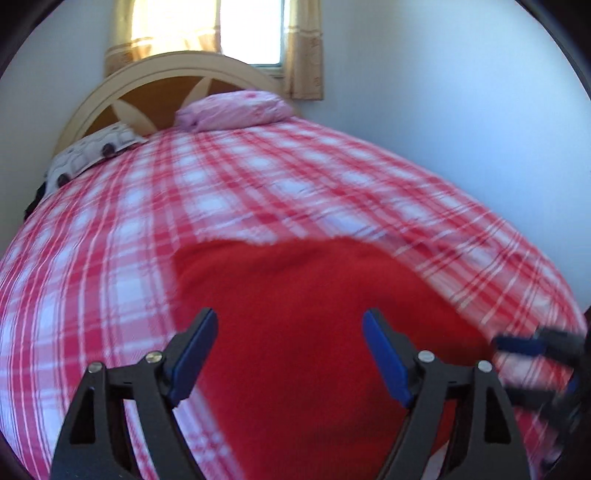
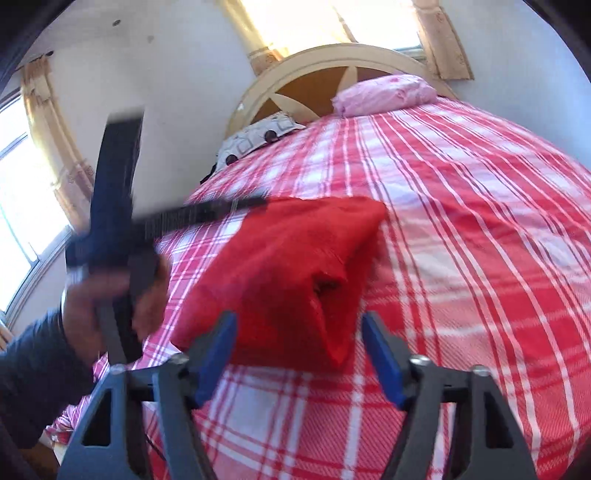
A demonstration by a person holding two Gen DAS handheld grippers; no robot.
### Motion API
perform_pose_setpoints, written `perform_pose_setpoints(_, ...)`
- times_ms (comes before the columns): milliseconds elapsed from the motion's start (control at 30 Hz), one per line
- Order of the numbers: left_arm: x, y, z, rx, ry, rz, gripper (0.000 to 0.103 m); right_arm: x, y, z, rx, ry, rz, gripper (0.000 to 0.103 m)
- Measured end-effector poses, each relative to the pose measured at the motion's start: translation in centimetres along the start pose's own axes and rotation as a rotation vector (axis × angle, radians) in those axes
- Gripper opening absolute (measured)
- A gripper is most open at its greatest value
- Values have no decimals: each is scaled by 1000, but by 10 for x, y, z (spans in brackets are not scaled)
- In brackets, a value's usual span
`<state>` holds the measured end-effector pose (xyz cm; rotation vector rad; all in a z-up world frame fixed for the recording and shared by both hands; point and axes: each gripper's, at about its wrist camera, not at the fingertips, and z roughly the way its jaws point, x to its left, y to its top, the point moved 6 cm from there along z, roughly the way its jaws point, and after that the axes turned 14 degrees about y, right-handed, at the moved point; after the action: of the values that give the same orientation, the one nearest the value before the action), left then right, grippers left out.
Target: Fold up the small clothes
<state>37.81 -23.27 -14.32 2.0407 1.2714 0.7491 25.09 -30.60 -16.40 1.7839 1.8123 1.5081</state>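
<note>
Both pairs of blue-padded fingers stand spread apart with nothing between them: the left gripper (image 1: 289, 352) hangs over the near part of the red garment (image 1: 314, 332), its left finger (image 1: 194, 356) above the garment's left edge and its right finger (image 1: 386, 360) over the red cloth, while the right gripper (image 2: 299, 354) is poised just short of the same red garment (image 2: 280, 273), whose near folded edge shows between its fingers (image 2: 216, 360). Whether any pad touches the cloth cannot be told from either view. That garment lies in the lower middle of the left wrist view as a broad, plain red patch, and in the centre of the right wrist view as a folded bundle with a raised corner at its upper right and a dark pocket where layers meet. It rests on the bed (image 1: 110, 258), which is covered by a red and white checked sheet. At the lower right edge of the left wrist view the right gripper appears blurred, beside the garment's right edge. In the left part of the right wrist view the person's left hand (image 2: 107, 299) grasps the left gripper's dark handle, blurred. At the top of the bed a pink pillow (image 1: 232, 110) and a white patterned pillow (image 1: 90, 155) lie against a curved cream headboard (image 1: 166, 77). Behind it a bright window (image 1: 251, 29) with beige curtains sits in a pale wall.
</note>
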Motion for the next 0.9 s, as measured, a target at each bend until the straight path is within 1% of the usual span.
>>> perform_pose_setpoints(67, 10, -24, 2, 31, 26, 2, 83, 2, 2, 11, 25, -16, -10, 51)
perform_pose_setpoints(133, 15, -44, 6, 68, 36, -2, 83, -5, 0, 24, 63, -64, -5, 51)
perform_pose_setpoints(167, 16, -52, 9, 80, 29, -16, 84, -11, -3, 31, 89, -93, 7, 50)
perform_pose_setpoints(200, 15, -56, 10, 81, 25, -30, 88, -18, -7, 36, 110, -112, 23, 50)
perform_pose_setpoints(233, 16, -61, 12, 82, 28, -50, 94, -26, -12, 42, 142, -137, 44, 50)
perform_pose_setpoints(300, 16, -65, 15, 90, 18, -64, 99, -38, -22, 47, 166, -142, 89, 50)
perform_pose_setpoints(367, 19, -69, 15, 97, -7, -106, 99, -44, -26, 44, 155, -129, 129, 50)
perform_pose_setpoints(467, 26, -70, 3, 44, -23, -136, 100, -37, -16, 28, 109, -164, 111, 50)
perform_pose_setpoints(500, 29, -72, 0, 29, -23, -153, 100, -30, -7, 17, 76, -174, 88, 50)
perform_pose_setpoints(567, 34, -73, -2, 19, -34, -183, 103, -13, 7, 6, 26, -161, 33, 50)
perform_pose_setpoints(600, 36, -73, -1, 28, -30, -194, 103, 4, 18, 3, 0, -151, -22, 50)
perform_pose_setpoints(667, 38, -76, 5, 53, -40, -211, 103, 25, 29, 8, -6, -116, -87, 50)
perform_pose_setpoints(733, 38, -78, 11, 77, -52, -222, 103, 43, 35, 28, 43, -58, -139, 54)
perform_pose_setpoints(800, 38, -82, 14, 97, -60, -229, 103, 48, 33, 53, 91, -49, -173, 55)
perform_pose_setpoints(833, 39, -83, 15, 104, -76, -237, 103, 43, 29, 66, 133, -58, -167, 55)
perform_pose_setpoints(867, 40, -84, 15, 109, -86, -245, 103, 30, 23, 80, 185, -99, -135, 55)
perform_pose_setpoints(900, 41, -85, 16, 117, -101, -257, 103, 13, 16, 90, 220, -137, -74, 55)
